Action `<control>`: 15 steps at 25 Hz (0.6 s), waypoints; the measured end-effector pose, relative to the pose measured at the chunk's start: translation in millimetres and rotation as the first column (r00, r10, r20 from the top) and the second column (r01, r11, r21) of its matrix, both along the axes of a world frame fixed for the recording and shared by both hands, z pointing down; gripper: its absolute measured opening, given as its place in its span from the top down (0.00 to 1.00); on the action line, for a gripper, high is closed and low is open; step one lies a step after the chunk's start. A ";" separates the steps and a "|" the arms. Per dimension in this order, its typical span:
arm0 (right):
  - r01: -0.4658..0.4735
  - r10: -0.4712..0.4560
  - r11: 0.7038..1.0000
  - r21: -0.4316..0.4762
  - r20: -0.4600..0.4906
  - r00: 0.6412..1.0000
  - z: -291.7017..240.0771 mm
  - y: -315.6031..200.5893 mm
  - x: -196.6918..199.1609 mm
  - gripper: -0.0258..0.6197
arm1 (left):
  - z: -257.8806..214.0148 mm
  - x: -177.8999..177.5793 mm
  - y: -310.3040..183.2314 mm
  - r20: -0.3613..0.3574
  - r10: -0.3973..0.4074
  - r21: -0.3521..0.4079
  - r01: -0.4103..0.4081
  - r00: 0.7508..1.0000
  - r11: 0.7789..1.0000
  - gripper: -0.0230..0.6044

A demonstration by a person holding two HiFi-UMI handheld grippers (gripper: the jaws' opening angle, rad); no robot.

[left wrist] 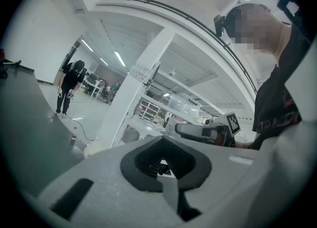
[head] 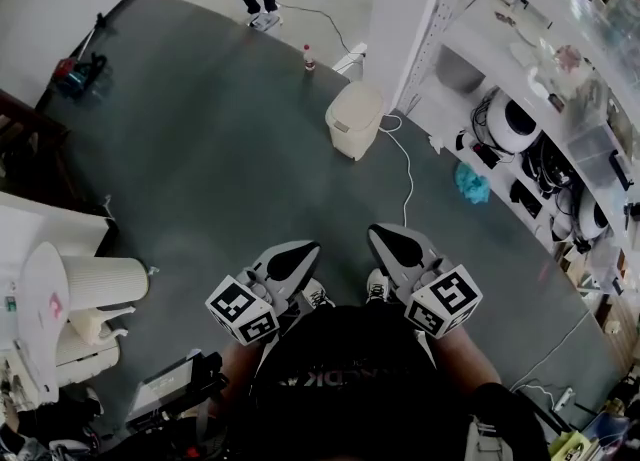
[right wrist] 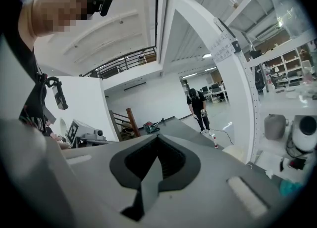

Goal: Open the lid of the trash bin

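Left claw [head: 296, 257], right claw [head: 392, 239] closed, empty; trash bin [head: 352, 134] well apart, lid [head: 357, 101] down.

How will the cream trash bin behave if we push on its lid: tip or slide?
The trash bin looks like thin cream plastic, so it is probably light and apt to slide on the dark floor. It stands free, with nothing visibly bracing it, so a high sideways push may tip it. The lid seems smooth and rounded, so likely slippery.
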State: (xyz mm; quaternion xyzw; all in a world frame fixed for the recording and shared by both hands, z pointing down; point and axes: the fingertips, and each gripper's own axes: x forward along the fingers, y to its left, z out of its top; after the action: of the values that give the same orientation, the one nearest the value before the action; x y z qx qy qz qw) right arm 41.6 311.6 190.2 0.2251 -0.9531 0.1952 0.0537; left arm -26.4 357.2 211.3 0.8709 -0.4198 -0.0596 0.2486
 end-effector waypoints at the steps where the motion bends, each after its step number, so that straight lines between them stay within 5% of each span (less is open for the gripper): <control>1: -0.005 0.005 1.000 -0.001 -0.002 1.000 0.9 0.3 -5.5 0.95 | 2.4 -6.0 0.7 0.001 0.004 -0.001 -0.004 1.000 1.000 0.96; 15: -0.059 0.058 0.998 -0.010 -0.013 0.998 14.0 -11.9 -43.9 0.95 | 22.1 -59.6 -7.1 0.066 0.008 0.000 -0.008 0.998 1.000 0.96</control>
State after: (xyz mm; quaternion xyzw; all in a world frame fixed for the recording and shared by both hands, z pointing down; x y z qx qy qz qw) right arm -2.3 299.7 204.2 0.2539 -0.9446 0.2004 0.0555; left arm -86.0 350.1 233.4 0.8741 -0.4243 -0.0299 0.2346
